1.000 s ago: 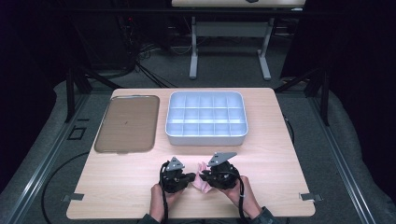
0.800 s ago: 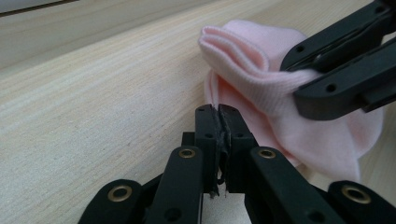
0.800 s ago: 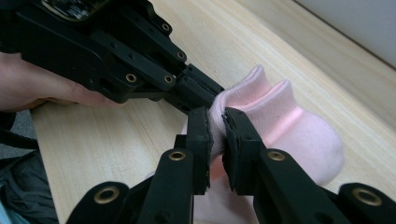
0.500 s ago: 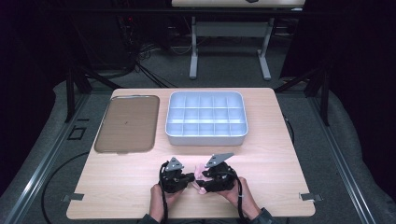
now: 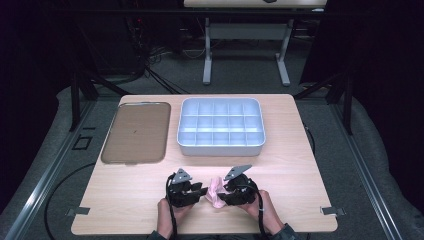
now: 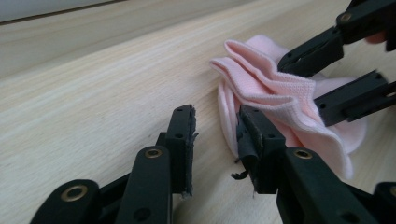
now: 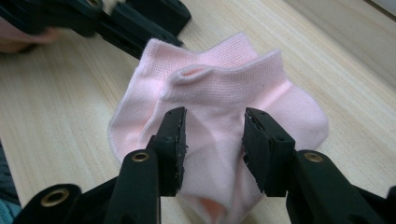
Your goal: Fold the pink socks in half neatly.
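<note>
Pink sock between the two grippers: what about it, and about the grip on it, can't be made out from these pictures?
- High view: the sock is too small to show its folds or any contact.
- Left gripper view: the far part of the sock is covered by the right gripper.
- Right gripper view: the sock's near end runs under the gripper and off the bottom edge.

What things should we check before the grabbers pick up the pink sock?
1. Pink sock lies on the table: ok.
2. Right gripper open with sock cloth between its jaws: ok.
3. Left gripper open, right next to the sock's edge: ok.
4. Left gripper already has cloth between its jaws: not ok; the gap looks bare.
5. Divided bin free for dropping: ok, its cells look bare.
6. Sock caught on anything underneath: cannot tell.
</note>
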Tool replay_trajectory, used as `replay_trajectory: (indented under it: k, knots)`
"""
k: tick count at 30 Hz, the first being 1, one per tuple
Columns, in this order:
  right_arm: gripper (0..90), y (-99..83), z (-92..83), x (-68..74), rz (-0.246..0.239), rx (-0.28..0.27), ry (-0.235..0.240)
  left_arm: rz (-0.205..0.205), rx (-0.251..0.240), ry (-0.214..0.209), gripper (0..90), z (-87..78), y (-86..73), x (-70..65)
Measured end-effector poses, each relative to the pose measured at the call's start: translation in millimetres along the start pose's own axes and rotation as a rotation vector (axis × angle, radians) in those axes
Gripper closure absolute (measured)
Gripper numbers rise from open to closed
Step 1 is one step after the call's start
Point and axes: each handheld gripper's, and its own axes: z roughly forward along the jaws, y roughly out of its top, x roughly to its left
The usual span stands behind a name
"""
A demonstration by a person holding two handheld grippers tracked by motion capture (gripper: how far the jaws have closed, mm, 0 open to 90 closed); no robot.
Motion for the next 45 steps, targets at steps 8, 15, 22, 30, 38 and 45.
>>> replay_trajectory:
  k: [8,15,22,30,38,45]
  knots:
    - [58.3,1.7,4.0,4.3,-0.040,0.023,-0.029,0.043,-0.037,-0.023,60.9,-15.4,14.0,-13.7]
    - [57.6,1.4,4.1,2.8,-0.043,0.019,-0.019,0.108,0.063,0.009,60.8,3.2,8.4,-17.9]
    - [55.0,1.0,3.4,3.2,-0.049,0.016,-0.013,0.129,0.071,-0.023,78.3,9.3,2.7,-16.9]
    - [56.2,8.4,-10.0,-4.3,-0.011,-0.040,-0.010,0.086,0.049,-0.067,81.3,9.9,-1.0,-10.4]
    - [78.3,10.9,8.8,-0.9,-0.062,0.017,-0.038,0.079,0.042,-0.069,81.3,9.8,-2.5,-9.7]
    - [88.0,7.5,8.5,0.1,-0.061,-0.015,-0.050,0.089,0.041,-0.062,81.2,9.8,-2.5,-10.3]
